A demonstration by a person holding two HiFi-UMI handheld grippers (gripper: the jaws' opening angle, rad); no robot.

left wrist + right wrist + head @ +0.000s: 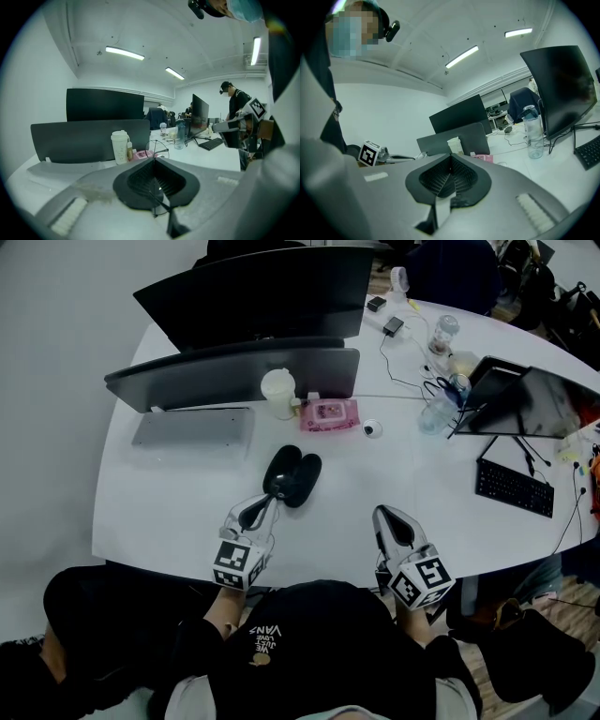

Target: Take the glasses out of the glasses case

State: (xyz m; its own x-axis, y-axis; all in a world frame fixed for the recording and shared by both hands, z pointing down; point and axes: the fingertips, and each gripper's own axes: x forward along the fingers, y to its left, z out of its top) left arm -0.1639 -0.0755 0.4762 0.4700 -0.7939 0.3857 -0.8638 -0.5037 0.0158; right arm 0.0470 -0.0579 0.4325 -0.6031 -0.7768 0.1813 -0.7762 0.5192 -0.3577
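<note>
Our left tongs [271, 495] have their jaws pressed together on the thin wire glasses [157, 150] (one round lens rises just above the tips in the left gripper view). The open black glasses case [294, 475] lies on the white table [187, 512] directly ahead of those tips; we cannot tell whether they touch it. Beyond the case stand a paper cup [278, 393] and a pink wipes pack [328, 414]. Well to the right of the case, our right tongs [383, 516] hold nothing, jaws closed together.

White table [375, 493], pale walls [42, 70], ceiling strip lights [124, 53].
</note>
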